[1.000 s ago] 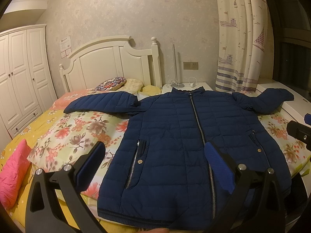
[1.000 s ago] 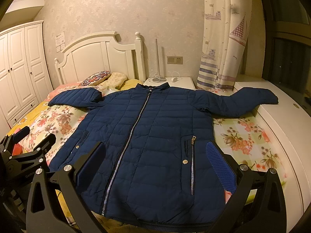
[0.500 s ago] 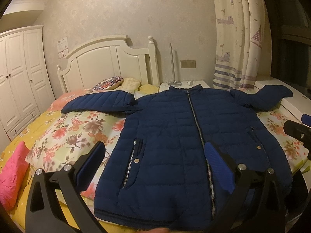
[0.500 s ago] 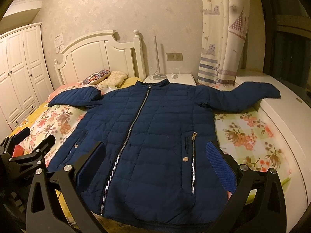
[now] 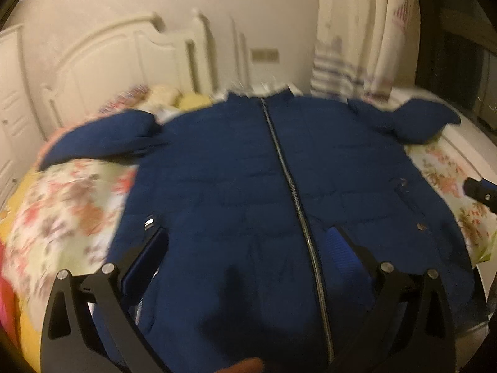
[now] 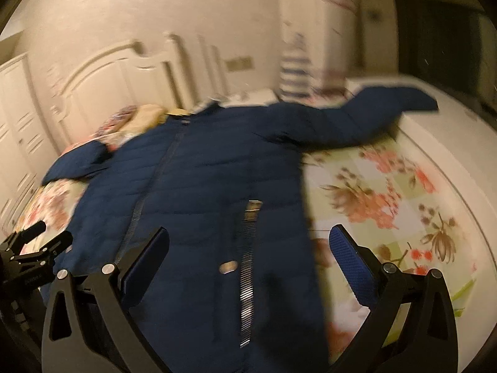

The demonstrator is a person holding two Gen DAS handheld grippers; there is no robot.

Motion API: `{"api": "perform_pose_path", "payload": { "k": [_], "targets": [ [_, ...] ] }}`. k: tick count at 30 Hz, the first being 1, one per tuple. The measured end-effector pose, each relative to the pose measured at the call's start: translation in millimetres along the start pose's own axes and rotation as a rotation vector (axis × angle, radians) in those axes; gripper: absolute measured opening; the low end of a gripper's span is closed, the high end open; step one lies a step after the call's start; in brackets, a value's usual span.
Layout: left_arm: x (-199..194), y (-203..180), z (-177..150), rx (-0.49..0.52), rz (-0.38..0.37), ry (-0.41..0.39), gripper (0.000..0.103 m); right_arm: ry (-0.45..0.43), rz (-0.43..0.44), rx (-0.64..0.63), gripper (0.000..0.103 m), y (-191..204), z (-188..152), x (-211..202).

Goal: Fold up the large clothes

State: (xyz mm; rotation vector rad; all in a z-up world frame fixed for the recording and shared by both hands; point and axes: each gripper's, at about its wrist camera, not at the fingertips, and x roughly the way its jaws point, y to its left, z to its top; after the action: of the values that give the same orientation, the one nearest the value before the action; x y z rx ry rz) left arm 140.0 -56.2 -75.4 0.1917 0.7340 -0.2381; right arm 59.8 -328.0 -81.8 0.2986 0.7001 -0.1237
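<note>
A navy quilted jacket [image 5: 242,168] lies front-up on the floral bedspread [image 5: 71,199], zipped, with both sleeves spread out. My left gripper [image 5: 245,248] hovers open over the jacket's lower middle, left of the zipper [image 5: 289,174]. In the right wrist view the same jacket [image 6: 202,180] fills the centre, its right sleeve [image 6: 366,118] reaching toward the white ledge. My right gripper [image 6: 248,248] is open above the jacket's right pocket zipper [image 6: 248,248], near the side hem. The left gripper [image 6: 28,248] shows at that view's left edge. Both views are motion-blurred.
A white headboard [image 5: 124,59] and pillows [image 5: 164,96] stand at the far end. A curtain [image 5: 357,31] hangs at the back right beside a dark window. A white ledge [image 6: 450,161] runs along the bed's right side. A wardrobe [image 5: 12,99] is at left.
Both grippers have moved forward and down toward the jacket, which now looms larger. The right gripper has swung toward the jacket's right side. The jacket itself lies as before.
</note>
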Motion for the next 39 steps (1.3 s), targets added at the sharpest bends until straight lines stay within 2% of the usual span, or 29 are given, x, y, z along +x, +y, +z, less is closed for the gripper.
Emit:
{"api": "perform_pose_path", "payload": {
  "k": [5, 9, 11, 13, 15, 18, 21, 23, 24, 25, 26, 29, 31, 34, 37, 39],
  "targets": [
    [81, -1, 49, 0.055, 0.045, 0.085, 0.101, 0.028, -0.111, 0.111, 0.099, -61, 32, 49],
    [141, 17, 83, 0.000, 0.072, 0.106, 0.101, 0.028, -0.182, 0.236, 0.099, -120, 71, 91],
    [159, 26, 89, -0.032, 0.071, 0.115, 0.101, 0.026, -0.190, 0.293, 0.099, -142, 88, 109],
    [182, 36, 86, -0.069, 0.052, 0.158, 0.101, 0.018, -0.215, 0.332, 0.099, -159, 104, 127],
    [205, 45, 74, -0.120, 0.001, 0.223, 0.101, 0.006, -0.241, 0.352, 0.099, -174, 121, 147],
    [204, 49, 76, -0.125, -0.013, 0.217, 0.101, 0.017, -0.285, 0.389, 0.099, -189, 136, 173],
    [207, 47, 77, -0.107, -0.002, 0.224, 0.101, 0.023, -0.332, 0.453, 0.094, -210, 147, 202],
    [207, 47, 77, -0.103, -0.008, 0.226, 0.101, 0.025, -0.334, 0.498, 0.075, -221, 152, 212],
    [208, 48, 78, -0.099, -0.014, 0.229, 0.101, 0.017, -0.323, 0.512, 0.072, -219, 153, 213],
    [208, 49, 78, -0.098, -0.020, 0.229, 0.101, -0.010, -0.309, 0.517, 0.064, -220, 156, 214],
    [206, 48, 77, -0.098, -0.022, 0.227, 0.101, -0.047, -0.298, 0.492, 0.047, -217, 159, 213],
    [205, 49, 76, -0.102, -0.029, 0.221, 0.101, -0.153, -0.299, 0.334, 0.031, -179, 167, 200],
    [205, 48, 76, -0.100, -0.026, 0.220, 0.101, -0.216, -0.298, 0.165, 0.031, -133, 176, 189],
    [204, 48, 76, -0.100, -0.025, 0.220, 0.101, -0.239, -0.243, -0.082, 0.031, -51, 189, 182],
    [205, 48, 77, -0.102, -0.028, 0.219, 0.101, -0.203, -0.186, -0.384, 0.031, 43, 181, 186],
    [204, 48, 77, -0.103, -0.029, 0.219, 0.101, -0.151, -0.150, -0.522, 0.032, 88, 164, 196]
  ]
}}
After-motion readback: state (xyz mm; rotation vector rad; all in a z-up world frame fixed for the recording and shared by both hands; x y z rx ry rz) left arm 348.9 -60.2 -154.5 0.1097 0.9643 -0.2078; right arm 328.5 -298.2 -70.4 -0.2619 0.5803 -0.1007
